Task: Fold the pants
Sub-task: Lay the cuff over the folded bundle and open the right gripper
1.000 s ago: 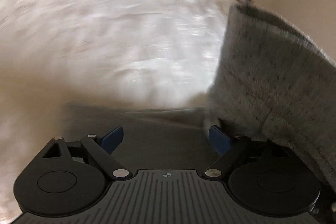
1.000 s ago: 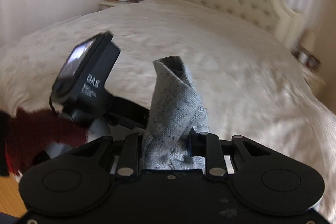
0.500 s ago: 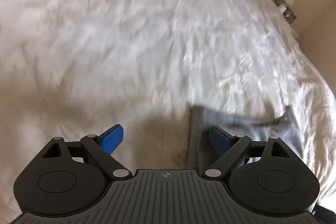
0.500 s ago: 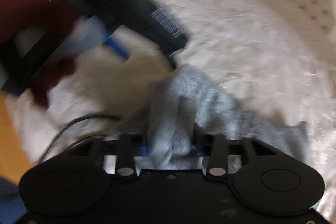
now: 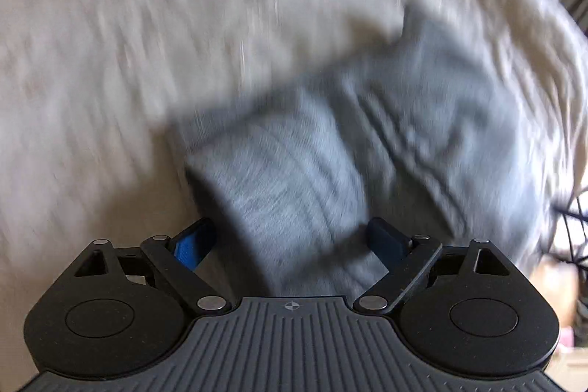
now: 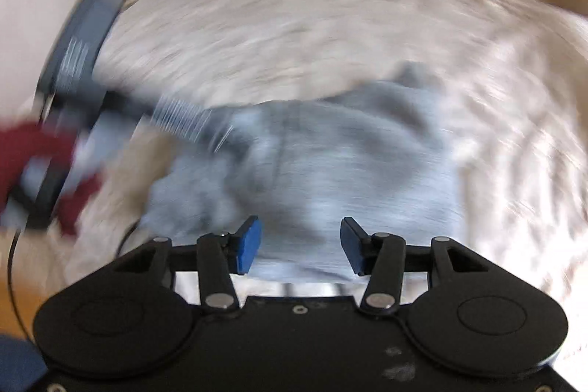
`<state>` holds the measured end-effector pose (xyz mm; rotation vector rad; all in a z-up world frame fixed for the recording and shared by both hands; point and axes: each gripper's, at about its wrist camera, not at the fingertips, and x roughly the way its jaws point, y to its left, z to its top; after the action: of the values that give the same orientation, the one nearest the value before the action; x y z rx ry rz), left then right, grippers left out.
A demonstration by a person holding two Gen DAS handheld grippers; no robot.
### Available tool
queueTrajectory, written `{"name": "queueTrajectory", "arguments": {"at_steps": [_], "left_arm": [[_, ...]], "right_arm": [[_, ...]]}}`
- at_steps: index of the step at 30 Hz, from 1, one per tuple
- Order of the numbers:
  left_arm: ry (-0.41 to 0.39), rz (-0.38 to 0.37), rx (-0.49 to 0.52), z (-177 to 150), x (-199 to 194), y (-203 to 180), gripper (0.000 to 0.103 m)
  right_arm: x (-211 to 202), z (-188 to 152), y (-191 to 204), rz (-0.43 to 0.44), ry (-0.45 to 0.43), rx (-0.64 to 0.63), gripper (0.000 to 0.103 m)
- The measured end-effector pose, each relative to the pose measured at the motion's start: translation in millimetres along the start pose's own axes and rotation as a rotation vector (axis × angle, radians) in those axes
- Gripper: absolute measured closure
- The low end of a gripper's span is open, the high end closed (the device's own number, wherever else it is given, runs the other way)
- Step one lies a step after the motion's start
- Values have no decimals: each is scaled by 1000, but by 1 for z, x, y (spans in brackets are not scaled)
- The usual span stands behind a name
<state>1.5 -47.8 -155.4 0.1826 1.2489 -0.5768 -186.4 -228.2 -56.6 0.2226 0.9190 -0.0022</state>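
Left gripper (image 5: 290, 241): jaws spread wide, empty, angled steeply down at grey pants (image 5: 330, 171) lying on the bed (image 5: 110, 61). Cloth directly beneath and ahead of the jaws, not pinched. In the left wrist view, a near fold running up and rightward from the gap between the blue pads, a second, ribbed-looking layer beyond it toward the upper right; long axis therefore slanting from lower left to upper right. Heavy blur, so hems and waistband not told apart.

Right gripper (image 6: 301, 245): jaws half spread after just opening, nothing between the pads (image 6: 248, 245), the cloth released and lying flat past the tips. In the right wrist view, pants (image 6: 349, 164) spread broadly across the frame, long axis roughly left to right, a small peak of fabric at the far upper right edge. Left gripper (image 6: 84, 68) visible at far left of that view with a dark red sleeve (image 6: 36, 164) behind it, blurred, hovering over the left end of the cloth.

Both grippers near and above the garment, neither holding. Right gripper over the near edge at about mid-length; left gripper toward one end. Likely step: one fold laid down and let go, next grasp still to come. Judged from the lie of the cloth, next fold probably across the long axis, each gripper taking a corner at one end.
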Motion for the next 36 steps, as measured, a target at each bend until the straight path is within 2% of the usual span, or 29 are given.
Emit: {"name": "queueTrajectory", "arguments": {"at_steps": [1,4,5,6,10,15,19,22,26,29,32,36], "left_arm": [[-1,-4,-20,-6,0,3,9],[-4,-12,-65,-15,-4,10,6],[-7,-11,-73,-17,-5,11,6],[-10,-7,-75,-19,-6,11,6],[-11,-1,-85,-24,-5,9,6],[-34,4,-131,-32,-5,10,6],[-40,16,-169,-33,-8,10,6],[-50,32,-180,-36,-10,7,6],[-56,41,-250,-41,-13,9,6],[-64,55,-295,-47,-16,8,6],[-70,67,-343,-54,-18,7,6],[-84,85,-388,-61,-22,5,5]], "right_arm": [[0,1,-9,-17,-4,44,52],[5,6,-33,-54,-20,162,66],[13,8,-38,-61,-12,190,67],[21,9,-43,-71,10,216,68],[60,-15,-60,-106,198,305,74],[41,-21,-57,-92,208,254,74],[8,0,-44,-95,82,150,74],[4,28,-37,-60,12,73,70],[33,68,-29,30,7,-10,69],[72,100,-27,75,33,-90,69],[114,122,-29,78,79,-148,70],[164,146,-51,39,140,-160,72]]}}
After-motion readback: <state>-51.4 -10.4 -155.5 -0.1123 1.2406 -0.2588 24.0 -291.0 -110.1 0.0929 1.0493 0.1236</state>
